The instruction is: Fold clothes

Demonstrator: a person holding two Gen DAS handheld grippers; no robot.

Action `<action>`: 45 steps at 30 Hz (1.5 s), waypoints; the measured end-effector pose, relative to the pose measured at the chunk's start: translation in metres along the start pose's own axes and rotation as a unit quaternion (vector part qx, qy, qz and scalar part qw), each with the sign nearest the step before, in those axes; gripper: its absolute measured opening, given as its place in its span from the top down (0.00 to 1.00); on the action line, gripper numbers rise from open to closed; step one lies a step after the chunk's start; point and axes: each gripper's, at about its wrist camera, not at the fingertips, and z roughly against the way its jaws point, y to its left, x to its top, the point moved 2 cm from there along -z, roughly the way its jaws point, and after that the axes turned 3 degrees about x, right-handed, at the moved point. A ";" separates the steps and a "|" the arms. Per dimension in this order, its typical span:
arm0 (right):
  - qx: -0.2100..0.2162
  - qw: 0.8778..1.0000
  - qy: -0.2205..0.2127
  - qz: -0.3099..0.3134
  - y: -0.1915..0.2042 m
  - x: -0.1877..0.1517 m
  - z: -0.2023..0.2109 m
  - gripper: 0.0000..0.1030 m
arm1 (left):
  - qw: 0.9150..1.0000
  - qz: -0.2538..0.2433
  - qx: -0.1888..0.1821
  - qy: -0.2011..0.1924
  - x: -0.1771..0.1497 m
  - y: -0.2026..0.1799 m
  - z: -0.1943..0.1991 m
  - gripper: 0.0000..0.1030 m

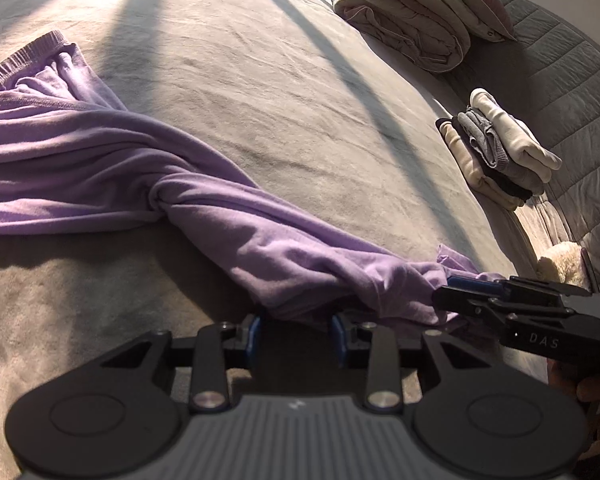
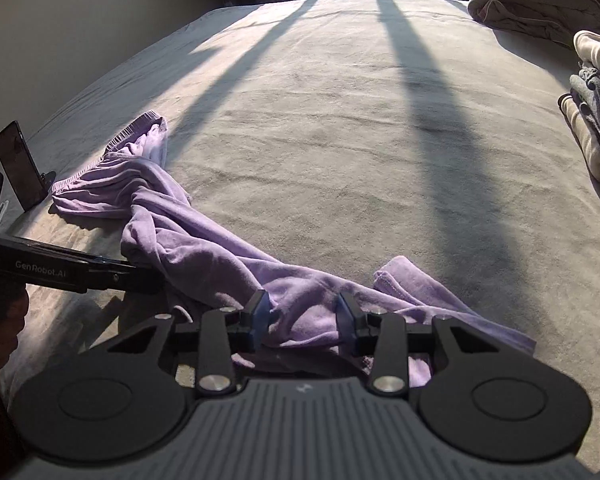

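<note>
Purple pants [image 1: 148, 160] lie twisted and crumpled on the grey bed [image 1: 260, 60], waistband at the far left and legs running toward me. In the right wrist view the pants [image 2: 204, 248] stretch from the left edge to the front. My left gripper [image 1: 298, 330] is open, its blue-padded fingers either side of the near cloth edge. My right gripper [image 2: 304, 312] is open with purple cloth lying between its fingers. The right gripper [image 1: 456, 292] also shows from the side in the left wrist view, at the leg end. The left gripper [image 2: 148, 276] shows at the left in the right wrist view.
A stack of folded clothes [image 1: 500, 148] sits at the bed's right edge, also in the right wrist view [image 2: 592, 108]. Folded duvets [image 1: 412, 12] lie at the far right. A phone on a stand [image 2: 18, 164] is at the left bed edge. A wall runs along the left.
</note>
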 end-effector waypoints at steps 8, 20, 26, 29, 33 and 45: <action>0.000 0.999 -0.034 0.008 0.009 0.000 0.022 0.96 | 1.000 -0.002 -0.019 -0.003 0.001 0.004 0.017 0.62; 0.121 0.993 0.007 0.005 0.053 -0.033 0.041 0.96 | 0.999 0.032 -0.006 -0.033 -0.002 0.028 0.052 0.55; 0.127 0.989 0.076 0.015 0.065 -0.061 0.017 0.96 | 0.997 0.059 -0.002 -0.040 0.000 0.038 0.055 0.55; 0.133 0.988 0.080 0.012 0.062 -0.063 0.015 0.95 | 0.997 0.066 -0.001 -0.039 0.003 0.039 0.052 0.55; 0.143 0.988 0.060 -0.006 0.055 -0.054 0.023 0.85 | 0.997 0.068 -0.005 -0.033 0.005 0.037 0.047 0.55; 0.010 0.999 -0.032 0.015 0.028 -0.010 0.021 0.49 | 0.999 0.050 -0.019 -0.007 -0.001 0.025 0.030 0.57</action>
